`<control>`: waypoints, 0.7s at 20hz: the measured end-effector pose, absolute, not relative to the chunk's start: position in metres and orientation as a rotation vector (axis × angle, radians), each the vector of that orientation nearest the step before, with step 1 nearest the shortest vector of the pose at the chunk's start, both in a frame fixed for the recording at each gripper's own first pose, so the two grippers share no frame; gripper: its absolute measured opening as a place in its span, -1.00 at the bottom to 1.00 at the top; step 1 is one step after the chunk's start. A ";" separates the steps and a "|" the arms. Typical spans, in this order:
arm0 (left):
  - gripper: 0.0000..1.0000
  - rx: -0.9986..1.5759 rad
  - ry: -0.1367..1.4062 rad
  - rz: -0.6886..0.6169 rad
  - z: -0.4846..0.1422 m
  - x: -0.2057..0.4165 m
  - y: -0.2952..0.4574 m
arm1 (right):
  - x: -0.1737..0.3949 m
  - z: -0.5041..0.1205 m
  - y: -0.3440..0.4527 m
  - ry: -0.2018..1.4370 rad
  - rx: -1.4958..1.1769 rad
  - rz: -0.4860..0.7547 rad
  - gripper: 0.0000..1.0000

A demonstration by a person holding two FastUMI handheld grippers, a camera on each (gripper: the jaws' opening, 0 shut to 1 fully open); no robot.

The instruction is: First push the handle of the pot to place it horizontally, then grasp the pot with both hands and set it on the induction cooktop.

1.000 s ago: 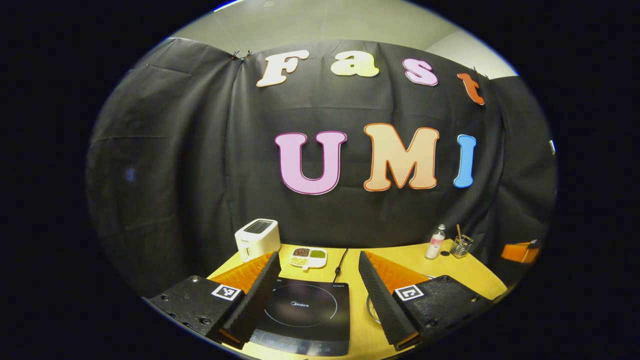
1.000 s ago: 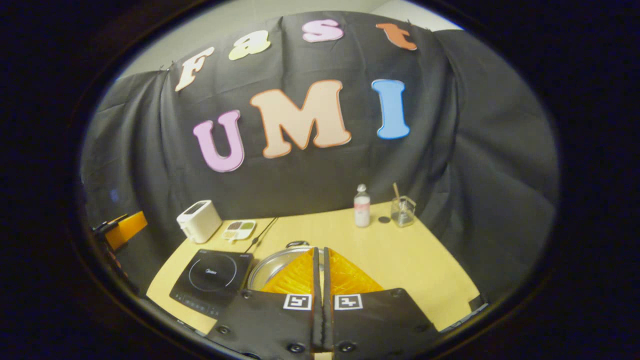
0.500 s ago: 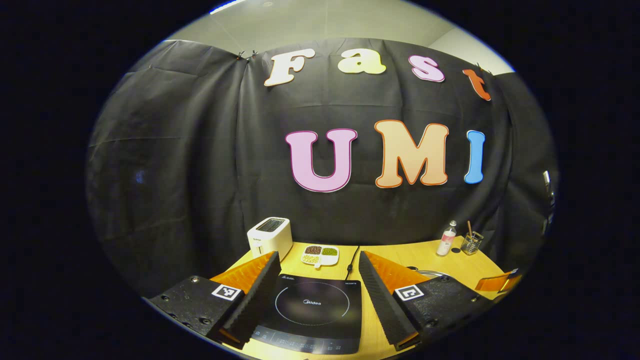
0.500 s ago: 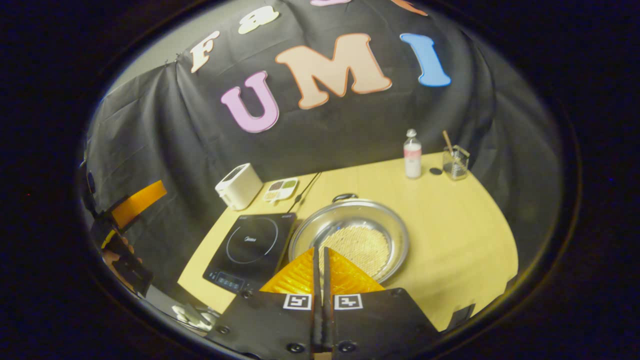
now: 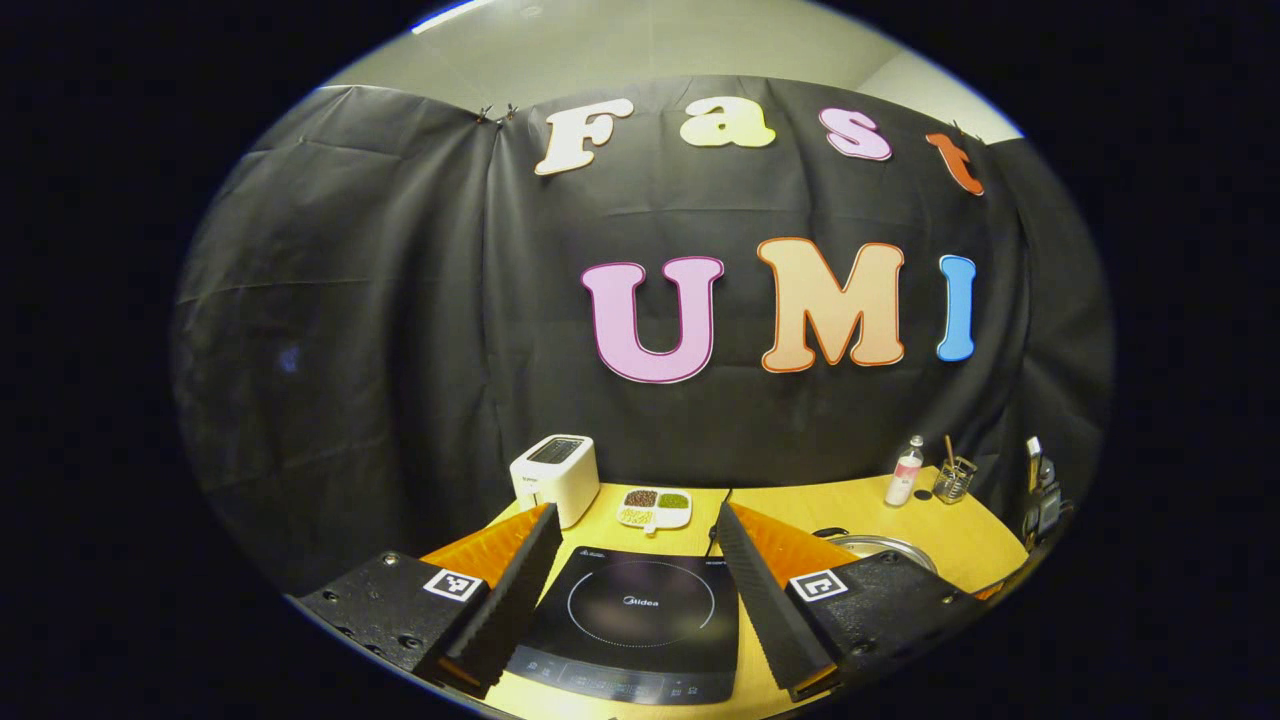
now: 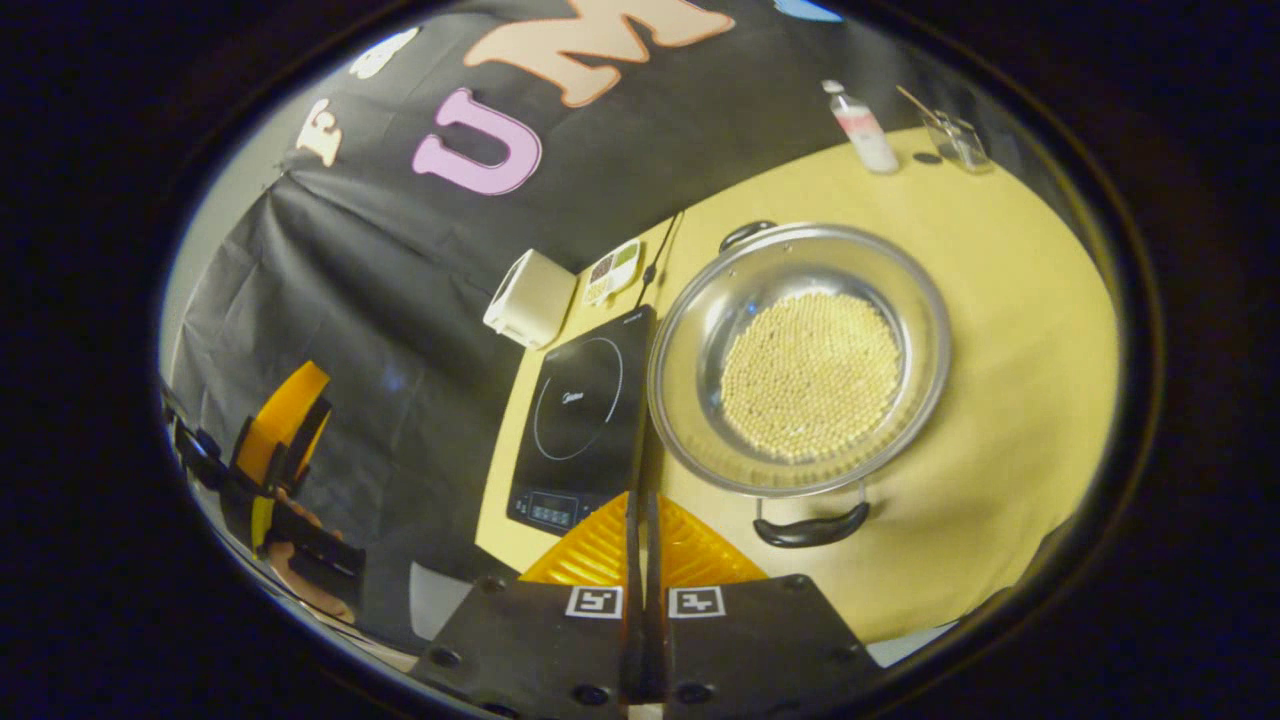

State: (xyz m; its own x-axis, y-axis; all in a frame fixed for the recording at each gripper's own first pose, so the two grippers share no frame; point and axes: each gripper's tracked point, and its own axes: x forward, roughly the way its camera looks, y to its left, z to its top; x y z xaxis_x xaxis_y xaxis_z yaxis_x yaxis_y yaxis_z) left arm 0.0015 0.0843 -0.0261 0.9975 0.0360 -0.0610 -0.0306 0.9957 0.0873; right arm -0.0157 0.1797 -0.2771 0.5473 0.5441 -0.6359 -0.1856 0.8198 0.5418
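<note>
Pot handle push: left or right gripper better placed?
Right, probably. The right gripper, fingers closed, hangs above the table with the pot and its near handle just ahead. The left gripper, open, faces the cooktop, the pot off to its side.

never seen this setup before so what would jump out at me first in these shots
The steel pot with pale beans in it, on the yellow table, catches the eye in the right gripper view, its black near handle just ahead of the shut right gripper. Beside it lies the black induction cooktop. In the left gripper view the left gripper hangs open above that cooktop, with a white toaster behind.
</note>
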 end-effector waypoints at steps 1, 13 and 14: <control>0.84 0.088 0.065 0.038 -0.026 0.001 0.085 | -0.016 -0.282 0.181 0.911 0.461 0.454 -1.00; 0.86 0.070 0.105 0.046 -0.038 -0.004 0.091 | -0.020 -0.363 0.167 1.156 0.389 0.342 -0.94; 0.92 0.067 0.108 0.048 -0.039 -0.004 0.092 | -0.021 -0.367 0.163 1.162 0.383 0.327 -0.94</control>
State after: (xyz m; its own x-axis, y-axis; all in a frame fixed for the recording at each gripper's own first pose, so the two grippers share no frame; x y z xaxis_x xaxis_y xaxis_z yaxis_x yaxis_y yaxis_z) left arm -0.0043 0.0915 -0.0391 0.9930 0.0519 -0.1057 -0.0446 0.9966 0.0697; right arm -0.0207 0.1628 -0.3674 0.3636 0.4405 -0.8208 -0.0517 0.8893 0.4544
